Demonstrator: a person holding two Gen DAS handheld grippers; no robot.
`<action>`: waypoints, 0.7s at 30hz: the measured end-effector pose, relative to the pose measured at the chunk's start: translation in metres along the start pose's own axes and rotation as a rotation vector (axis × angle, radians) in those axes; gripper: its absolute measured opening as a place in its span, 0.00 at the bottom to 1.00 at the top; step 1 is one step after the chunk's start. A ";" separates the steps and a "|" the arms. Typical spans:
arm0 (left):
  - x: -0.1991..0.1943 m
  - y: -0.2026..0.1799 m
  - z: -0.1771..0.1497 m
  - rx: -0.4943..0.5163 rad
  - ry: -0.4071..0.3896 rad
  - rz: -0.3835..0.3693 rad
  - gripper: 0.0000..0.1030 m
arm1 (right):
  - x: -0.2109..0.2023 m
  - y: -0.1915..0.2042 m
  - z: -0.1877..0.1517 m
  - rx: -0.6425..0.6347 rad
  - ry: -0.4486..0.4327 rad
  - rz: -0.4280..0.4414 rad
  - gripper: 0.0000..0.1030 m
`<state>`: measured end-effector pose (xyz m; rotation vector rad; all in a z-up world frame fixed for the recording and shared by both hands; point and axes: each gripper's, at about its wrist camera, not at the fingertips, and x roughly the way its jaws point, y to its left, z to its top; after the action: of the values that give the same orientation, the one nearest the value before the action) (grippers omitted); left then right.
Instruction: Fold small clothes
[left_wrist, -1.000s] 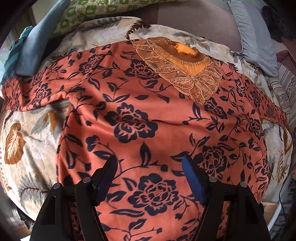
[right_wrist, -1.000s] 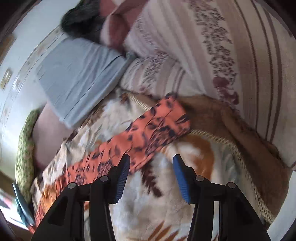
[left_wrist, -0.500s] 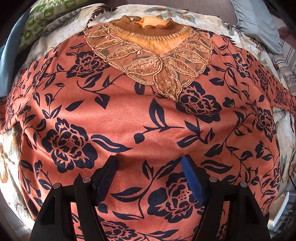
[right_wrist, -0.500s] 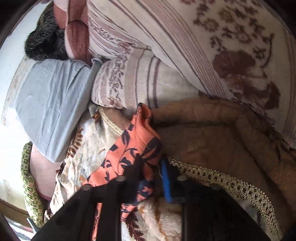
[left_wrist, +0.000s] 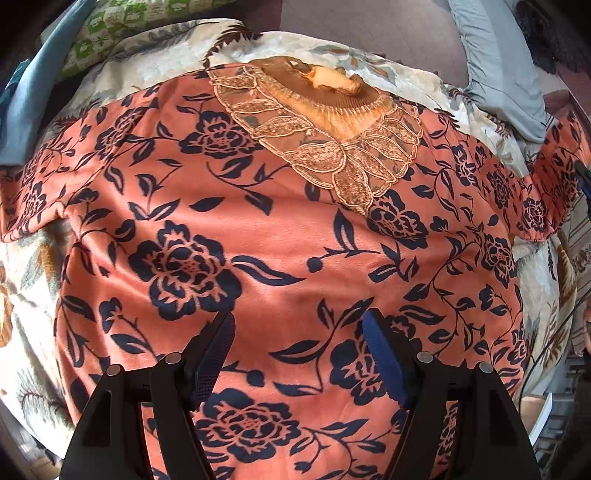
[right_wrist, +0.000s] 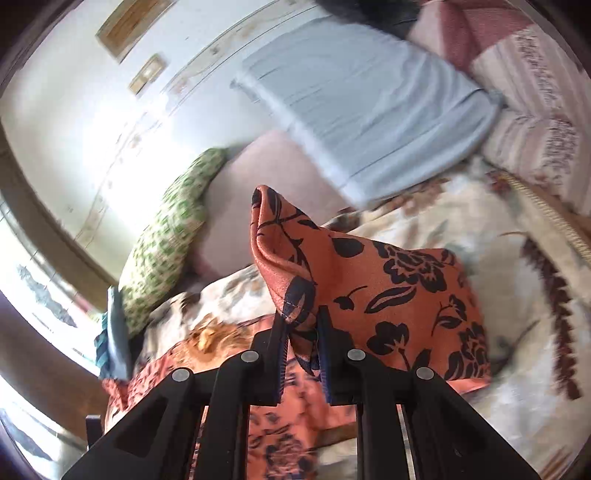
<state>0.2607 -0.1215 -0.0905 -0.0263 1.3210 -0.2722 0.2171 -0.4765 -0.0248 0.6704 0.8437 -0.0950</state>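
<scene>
We record the garment (left_wrist: 280, 236) as an orange-salmon top printed with dark navy roses, leaves and trailing stems, the fabric smooth with a slight sheen. At the neck sits a tan ribbed collar (left_wrist: 332, 92) bordered by a bib of gold leaf-shaped lace (left_wrist: 332, 155). It lies spread front-up on a cream blanket with a leaf print (left_wrist: 388, 70), body flat, one sleeve running off to the left edge of the left wrist view.

The other sleeve (right_wrist: 354, 280) is lifted off the blanket — we see its cuff end standing up in a fold above the right gripper (right_wrist: 301, 332), whose blue pads are pressed together on the cloth, jaws nearly closed with the sleeve pinched between them. The right wrist view is motion-blurred.

The left gripper (left_wrist: 297, 350) hovers over the lower front of the top, jaws spread wide and nothing between them; we cannot tell whether the tips touch the fabric.

Around the blanket: a grey-blue pillow (right_wrist: 362, 107), a green-patterned cushion (right_wrist: 166, 243), a striped beige blanket (right_wrist: 535, 122). No containers in view.
</scene>
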 end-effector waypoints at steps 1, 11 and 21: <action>-0.006 0.009 -0.002 -0.010 -0.009 -0.002 0.69 | 0.013 0.024 -0.010 -0.020 0.028 0.039 0.14; -0.068 0.101 -0.034 -0.145 -0.088 0.002 0.69 | 0.170 0.222 -0.161 -0.120 0.377 0.240 0.17; -0.069 0.141 -0.029 -0.265 -0.110 -0.046 0.69 | 0.179 0.262 -0.217 -0.295 0.505 0.159 0.36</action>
<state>0.2431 0.0339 -0.0564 -0.2920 1.2408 -0.1307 0.2817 -0.1105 -0.1220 0.4830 1.2543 0.3502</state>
